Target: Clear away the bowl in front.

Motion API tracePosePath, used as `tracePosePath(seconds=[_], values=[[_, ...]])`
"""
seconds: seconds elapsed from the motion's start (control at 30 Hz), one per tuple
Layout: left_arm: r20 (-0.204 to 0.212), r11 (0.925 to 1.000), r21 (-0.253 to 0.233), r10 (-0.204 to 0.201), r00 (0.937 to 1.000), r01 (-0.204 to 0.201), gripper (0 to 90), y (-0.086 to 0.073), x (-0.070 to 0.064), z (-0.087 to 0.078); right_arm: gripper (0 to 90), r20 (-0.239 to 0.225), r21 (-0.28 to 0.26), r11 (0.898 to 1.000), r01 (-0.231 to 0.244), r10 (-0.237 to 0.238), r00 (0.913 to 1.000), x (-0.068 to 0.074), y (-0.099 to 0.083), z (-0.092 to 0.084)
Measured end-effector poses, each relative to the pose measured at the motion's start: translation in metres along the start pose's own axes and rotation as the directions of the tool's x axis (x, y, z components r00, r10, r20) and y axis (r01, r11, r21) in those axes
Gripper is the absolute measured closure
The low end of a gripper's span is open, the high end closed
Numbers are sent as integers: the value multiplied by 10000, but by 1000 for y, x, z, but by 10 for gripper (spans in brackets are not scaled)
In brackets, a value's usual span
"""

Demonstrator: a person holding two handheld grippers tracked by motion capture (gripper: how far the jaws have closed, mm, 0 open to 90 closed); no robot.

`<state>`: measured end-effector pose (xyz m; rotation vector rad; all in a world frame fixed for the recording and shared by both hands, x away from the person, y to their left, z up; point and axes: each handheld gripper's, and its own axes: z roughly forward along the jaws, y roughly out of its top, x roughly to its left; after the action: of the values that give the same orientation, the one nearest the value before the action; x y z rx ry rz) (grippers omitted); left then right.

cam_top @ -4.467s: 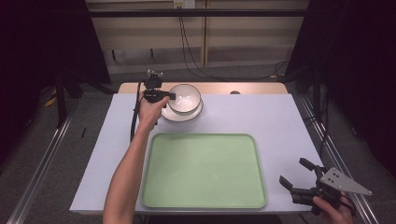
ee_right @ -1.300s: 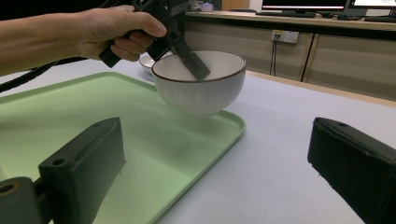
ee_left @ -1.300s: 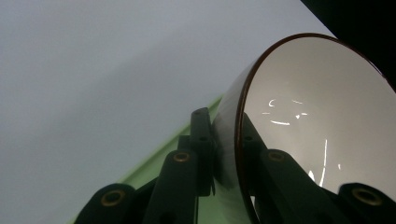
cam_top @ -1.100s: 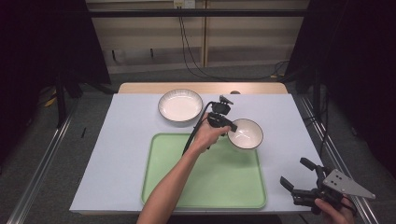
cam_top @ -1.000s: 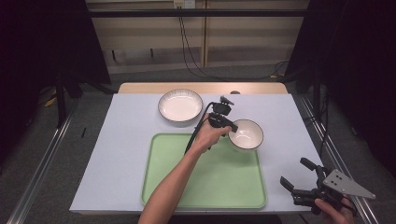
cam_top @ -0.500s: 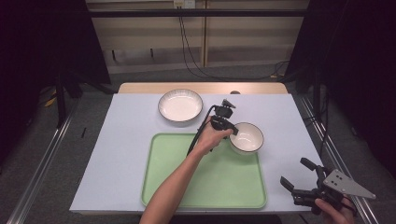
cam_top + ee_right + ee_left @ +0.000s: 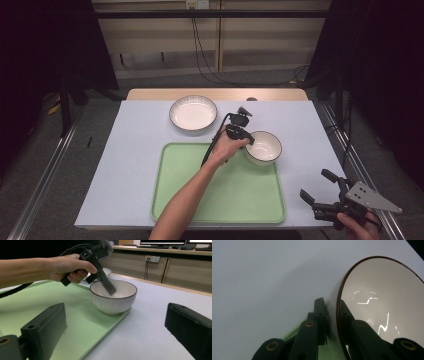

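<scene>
The left gripper [image 7: 248, 139] is pinching the rim of the white bowl [image 7: 263, 147], now sitting at the green tray's [image 7: 220, 200] far right corner. Releasing gently would avoid tipping. The right gripper [image 7: 327, 194] is hovering, jaws spread wide.

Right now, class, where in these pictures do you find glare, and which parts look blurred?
Left gripper view: bright streaks of glare inside the bowl. Right gripper view: its own two jaws look soft at the bottom. High view: dark at both sides, the table evenly lit.
</scene>
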<state>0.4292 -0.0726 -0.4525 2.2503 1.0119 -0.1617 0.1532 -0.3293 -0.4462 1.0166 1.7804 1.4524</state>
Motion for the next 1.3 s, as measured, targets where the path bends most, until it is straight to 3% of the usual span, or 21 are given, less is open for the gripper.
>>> tracePosePath(seconds=[0.1,0.13,0.23,0.3,0.33,0.4,0.43,0.67,0.7,0.8,0.83,0.9,0.93,0.97,1.07,1.13,1.23,1.3], values=[[-48,9998,-210,-55,10000,54,819,-2,-2,2,32,-41,7,10000,2,-2,10000,0,0,0],[-31,9998,-72,208,9998,-209,815,-1,-1,2,32,-32,0,10000,-1,1,10000,0,0,1],[-40,9997,-215,100,9999,-101,805,-2,-4,5,32,53,-52,10000,-32,32,10000,0,0,1],[9,9995,-250,200,9998,-200,802,-3,-3,6,32,12,4,10000,-2,2,10000,0,0,0],[38,9988,-22,480,9988,-480,800,-2,-1,4,32,39,3,10000,-12,12,10000,0,0,0],[-12,9992,-232,336,9994,-336,794,-3,-3,5,32,44,21,10000,-31,31,10000,0,0,0],[-25,9988,-135,476,9989,-476,785,-3,-2,5,32,5,25,10000,-36,36,10000,0,0,0],[188,9973,-555,488,9986,-477,694,-6,1,2,32,33,0,10000,2,-2,10000,0,0,0],[173,9960,-556,714,9973,-704,663,-6,3,0,32,29,0,10000,-3,3,10000,0,0,0],[180,9941,-776,768,9969,-752,590,-8,3,-2,32,2,9,10000,12,-12,10000,0,0,0],[139,9940,-790,773,9969,-760,515,-8,3,-3,32,17,14,10000,-3,3,10000,0,0,0],[99,9926,-867,859,9963,-847,490,-8,4,-4,32,16,15,10000,-5,5,10000,0,0,0],[108,9920,-912,890,9960,-877,413,-9,4,-4,32,37,-5,10000,-3,3,10000,0,0,0],[26,9910,-956,947,9955,-940,413,-9,4,-4,32,37,-5,10000,-3,3,10000,0,0,0],[-323,9918,-1117,591,9977,-624,229,-8,4,-4,32,89,-28,10000,-33,33,10000,1,0,0],[-472,9894,-1285,625,9969,-681,130,-8,4,-6,32,87,-39,10000,-33,33,10000,0,0,0],[-431,9844,-1645,569,9974,-633,55,-8,5,-9,32,64,-50,10000,-15,15,10000,0,0,0],[-476,9812,-1707,829,9954,-898,38,-9,5,-12,32,116,-59,10000,-63,64,9999,1,1,0]])
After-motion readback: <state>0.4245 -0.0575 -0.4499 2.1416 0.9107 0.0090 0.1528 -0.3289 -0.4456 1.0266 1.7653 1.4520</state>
